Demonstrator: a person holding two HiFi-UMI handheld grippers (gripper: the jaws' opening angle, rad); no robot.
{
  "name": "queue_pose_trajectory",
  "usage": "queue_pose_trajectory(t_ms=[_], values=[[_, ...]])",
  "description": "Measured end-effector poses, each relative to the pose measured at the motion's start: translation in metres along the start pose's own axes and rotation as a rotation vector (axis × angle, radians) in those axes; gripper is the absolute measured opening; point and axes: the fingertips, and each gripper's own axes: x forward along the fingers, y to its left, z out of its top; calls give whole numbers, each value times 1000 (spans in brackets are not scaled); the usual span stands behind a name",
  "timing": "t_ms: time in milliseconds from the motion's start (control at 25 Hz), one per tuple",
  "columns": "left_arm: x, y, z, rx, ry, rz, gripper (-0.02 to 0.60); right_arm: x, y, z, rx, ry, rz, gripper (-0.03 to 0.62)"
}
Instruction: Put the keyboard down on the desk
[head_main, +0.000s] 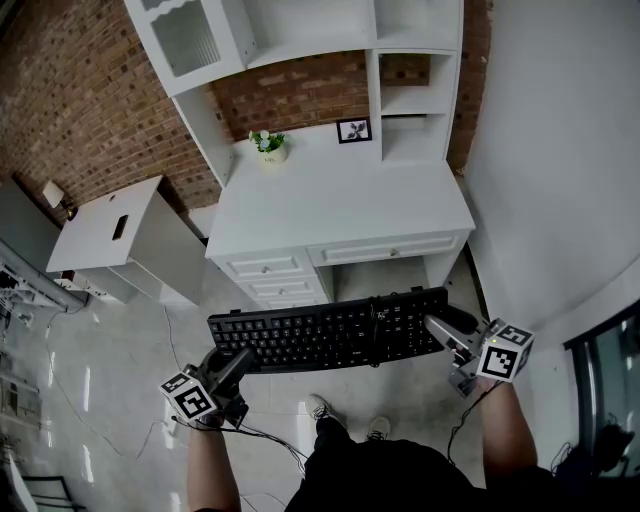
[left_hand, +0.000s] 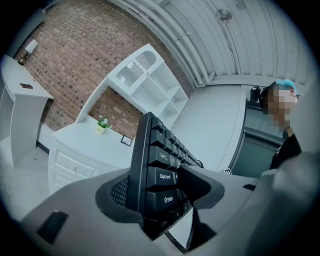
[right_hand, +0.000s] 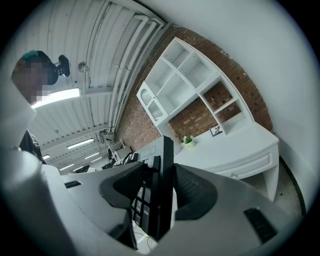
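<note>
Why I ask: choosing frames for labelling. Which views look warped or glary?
Head view: desk edges bow, floor glints. Left gripper view: fisheye, black corners, keyboard legends sharp. Right gripper view: fisheye, ceiling light blown out.

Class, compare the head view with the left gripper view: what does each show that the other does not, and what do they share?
Only the head view: the whole keyboard, gripped at its ends by the left tool and right tool, over the floor in front of the desk, and the person's shoes. Only the left gripper view: the ceiling and the Caps Lock key beside the tool's jaws. Both: the keyboard, white desk, potted plant, picture frame and brick wall.
</note>
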Motion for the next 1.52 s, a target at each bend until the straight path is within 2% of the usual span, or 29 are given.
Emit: queue_pose_trajectory(t_ms=[800, 1080, 1520], values=[[20, -18, 19, 29, -6, -1, 270, -8, -8, 26, 21, -43, 10, 195], [29, 4, 25, 11, -7, -11, 270, 11, -16, 30, 18, -37, -5, 195], [59, 66, 47, -16, 7, -50, 270, 64, -35, 36, 32, -47, -55, 195]])
